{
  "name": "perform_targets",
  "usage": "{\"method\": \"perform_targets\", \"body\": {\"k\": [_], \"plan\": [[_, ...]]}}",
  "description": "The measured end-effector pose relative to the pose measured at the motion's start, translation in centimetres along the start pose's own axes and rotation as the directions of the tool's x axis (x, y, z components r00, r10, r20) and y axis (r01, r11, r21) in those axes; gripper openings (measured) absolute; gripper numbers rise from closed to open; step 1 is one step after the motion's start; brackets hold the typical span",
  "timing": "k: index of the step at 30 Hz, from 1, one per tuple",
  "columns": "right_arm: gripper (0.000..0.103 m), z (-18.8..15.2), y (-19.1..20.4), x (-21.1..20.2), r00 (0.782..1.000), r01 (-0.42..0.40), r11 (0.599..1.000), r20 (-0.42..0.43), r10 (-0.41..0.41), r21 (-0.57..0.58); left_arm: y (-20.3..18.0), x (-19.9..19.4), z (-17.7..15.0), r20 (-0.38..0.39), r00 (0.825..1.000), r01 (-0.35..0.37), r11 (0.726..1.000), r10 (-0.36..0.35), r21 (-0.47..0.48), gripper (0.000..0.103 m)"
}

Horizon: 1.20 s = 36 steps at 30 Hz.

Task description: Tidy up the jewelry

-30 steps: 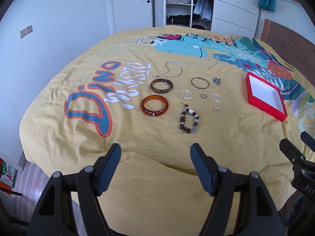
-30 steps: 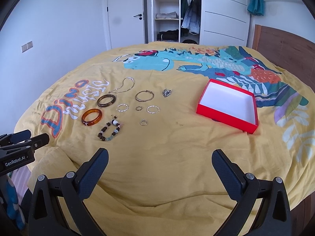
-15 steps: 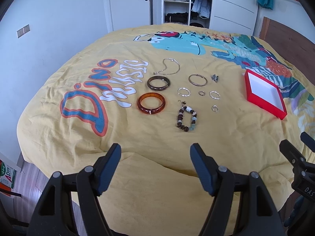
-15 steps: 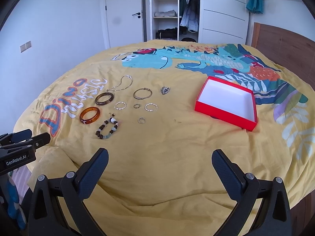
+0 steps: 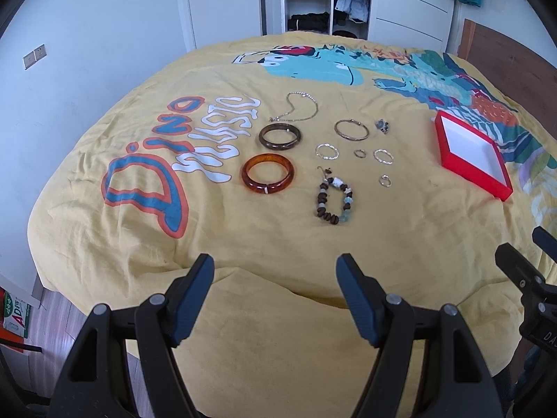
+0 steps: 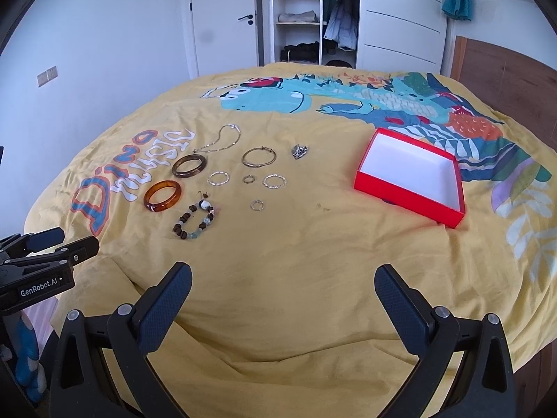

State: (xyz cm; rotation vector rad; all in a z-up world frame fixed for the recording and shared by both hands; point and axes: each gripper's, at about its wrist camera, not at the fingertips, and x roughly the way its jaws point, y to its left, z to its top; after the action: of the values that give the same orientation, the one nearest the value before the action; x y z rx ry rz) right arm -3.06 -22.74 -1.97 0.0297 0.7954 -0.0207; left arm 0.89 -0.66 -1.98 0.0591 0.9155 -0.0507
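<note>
We judge the task unstarted: left gripper (image 5: pixel 275 271) and right gripper (image 6: pixel 283 280) hover spread, empty. Jewelry, including the translucent amber bangle (image 5: pixel 268 173), lies on the yellow duvet (image 6: pixel 313 261), left of the empty shallow red cardboard box (image 6: pixel 410 177). Next: reach, pinch one piece.

Home bedroom: bed (image 6: pixel 313 313), open wardrobe (image 6: pixel 313 17), probably.

Black tool (image 5: pixel 275 284), silver pivot screws

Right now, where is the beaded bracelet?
In both wrist views the beaded bracelet lies on the yellow bedspread, nearest the camera of all the jewelry, just right of the amber bangle.
</note>
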Motion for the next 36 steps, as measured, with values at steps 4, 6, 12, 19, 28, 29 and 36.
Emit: {"method": "perform_targets", "body": {"k": [4,6,12,19,28,29,36], "plan": [[0.103,0.3,0.2,0.9,0.999,-0.030,1.000,-0.019,0.030,0.002,0.1,0.4,0.3,-0.010,1.000,-0.012,1.000,0.012,0.004,0.071],[0.103,0.4,0.4,1.4,0.999,-0.042,0.999,-0.029,0.041,-0.009,0.2,0.9,0.5,-0.025,1.000,-0.012,1.000,0.012,0.002,0.071],[0.100,0.6,0.7,2.9,0.997,-0.063,0.998,-0.047,0.062,-0.027,-0.2,1.9,1.0,-0.034,0.999,-0.037,0.999,0.038,0.032,0.071],[0.082,0.4,1.3,4.4,0.991,-0.102,0.993,-0.089,0.097,-0.054,0.1,3.4,1.3,-0.075,0.997,-0.023,0.999,0.025,0.036,0.071],[0.052,1.3,0.7,6.7,0.979,-0.159,0.987,-0.137,0.153,-0.031,0.3,5.2,2.6,-0.116,0.992,0.054,0.998,-0.052,0.013,0.071],[0.050,1.5,0.5,7.0,0.977,-0.167,0.986,-0.140,0.162,-0.027,0.1,5.4,2.8,-0.121,0.991,0.064,0.998,-0.062,0.019,0.071],[0.040,3.0,0.0,9.5,0.966,-0.207,0.978,-0.160,0.205,-0.001,-2.2,7.6,4.4,-0.145,0.984,0.114,0.991,-0.103,0.065,0.071]]}}
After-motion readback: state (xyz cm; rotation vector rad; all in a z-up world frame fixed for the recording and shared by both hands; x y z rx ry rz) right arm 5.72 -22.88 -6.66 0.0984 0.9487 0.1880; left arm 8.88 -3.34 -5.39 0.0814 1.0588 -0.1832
